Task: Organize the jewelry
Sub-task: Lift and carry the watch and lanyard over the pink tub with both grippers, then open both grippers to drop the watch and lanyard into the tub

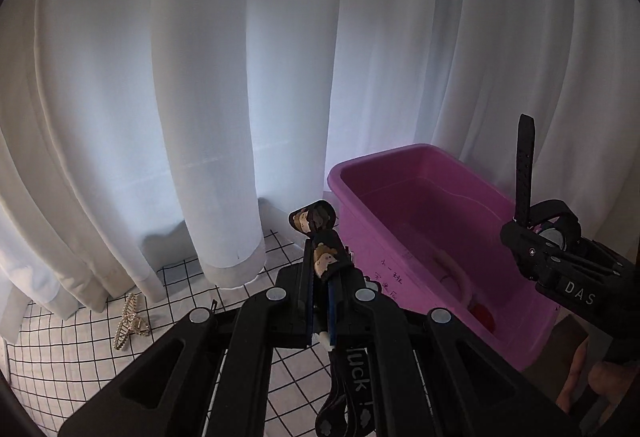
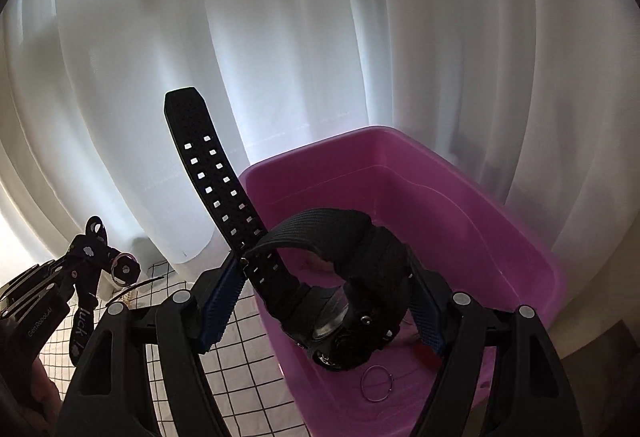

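Observation:
My left gripper [image 1: 320, 289] is shut on a black strap with cartoon bear prints [image 1: 324, 257], held above the checked cloth just left of the pink bin [image 1: 400, 173]; its tail reading "luck" hangs below. My right gripper [image 2: 324, 301] is shut on a black watch [image 2: 348, 321], held over the pink bin [image 2: 500, 205], its holed band [image 2: 208, 173] sticking up. The right gripper and watch also show in the left wrist view [image 1: 548, 237]. The left gripper shows in the right wrist view [image 2: 92, 257]. A thin ring [image 2: 378, 383] and a red item [image 2: 428, 355] lie in the bin.
A gold rhinestone hair claw [image 1: 130, 321] lies on the black-and-white checked cloth [image 1: 48, 341] at the left. White curtains [image 1: 224, 77] hang close behind the cloth and the bin. A pale bracelet [image 1: 456, 273] lies inside the bin.

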`<state>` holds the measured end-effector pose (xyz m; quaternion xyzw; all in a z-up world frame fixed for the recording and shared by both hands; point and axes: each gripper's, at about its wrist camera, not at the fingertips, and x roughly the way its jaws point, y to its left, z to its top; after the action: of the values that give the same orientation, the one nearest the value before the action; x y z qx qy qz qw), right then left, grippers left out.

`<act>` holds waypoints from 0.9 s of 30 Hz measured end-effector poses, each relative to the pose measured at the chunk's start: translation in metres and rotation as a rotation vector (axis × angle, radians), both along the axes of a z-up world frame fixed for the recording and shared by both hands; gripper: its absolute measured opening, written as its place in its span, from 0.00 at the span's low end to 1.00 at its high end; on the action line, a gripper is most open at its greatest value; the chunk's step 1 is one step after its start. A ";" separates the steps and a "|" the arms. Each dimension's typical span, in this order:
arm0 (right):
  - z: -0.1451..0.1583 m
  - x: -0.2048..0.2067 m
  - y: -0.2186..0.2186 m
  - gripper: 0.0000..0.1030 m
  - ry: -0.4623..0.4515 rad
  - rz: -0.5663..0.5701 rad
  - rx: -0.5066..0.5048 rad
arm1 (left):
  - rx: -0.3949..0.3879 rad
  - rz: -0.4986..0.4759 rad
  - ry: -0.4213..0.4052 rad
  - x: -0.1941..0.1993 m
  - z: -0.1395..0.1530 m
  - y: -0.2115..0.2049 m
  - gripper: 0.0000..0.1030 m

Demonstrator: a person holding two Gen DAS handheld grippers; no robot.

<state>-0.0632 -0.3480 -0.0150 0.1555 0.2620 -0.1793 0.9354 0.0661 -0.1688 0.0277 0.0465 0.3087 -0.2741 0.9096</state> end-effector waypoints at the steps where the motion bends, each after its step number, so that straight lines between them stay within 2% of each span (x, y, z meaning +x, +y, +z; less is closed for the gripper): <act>1: 0.001 -0.004 -0.008 0.70 -0.002 -0.013 0.000 | -0.002 -0.015 -0.003 -0.001 0.003 -0.011 0.05; 6: 0.006 -0.017 -0.048 0.70 -0.009 -0.057 0.013 | -0.020 -0.080 -0.018 -0.001 0.019 -0.060 0.05; 11: 0.001 -0.016 -0.072 0.70 -0.005 -0.059 0.027 | -0.013 -0.103 -0.009 0.007 0.020 -0.105 0.05; 18: -0.016 -0.002 -0.091 0.70 0.039 -0.037 0.062 | 0.050 -0.099 0.033 0.018 -0.002 -0.149 0.05; 27: -0.049 0.027 -0.114 0.70 0.120 -0.011 0.103 | 0.102 -0.069 0.124 0.034 -0.036 -0.178 0.05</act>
<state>-0.0365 -0.4617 -0.0640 0.1937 0.3255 -0.1797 0.9079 0.1000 -0.3472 -0.0087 0.0864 0.3764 -0.2913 0.8752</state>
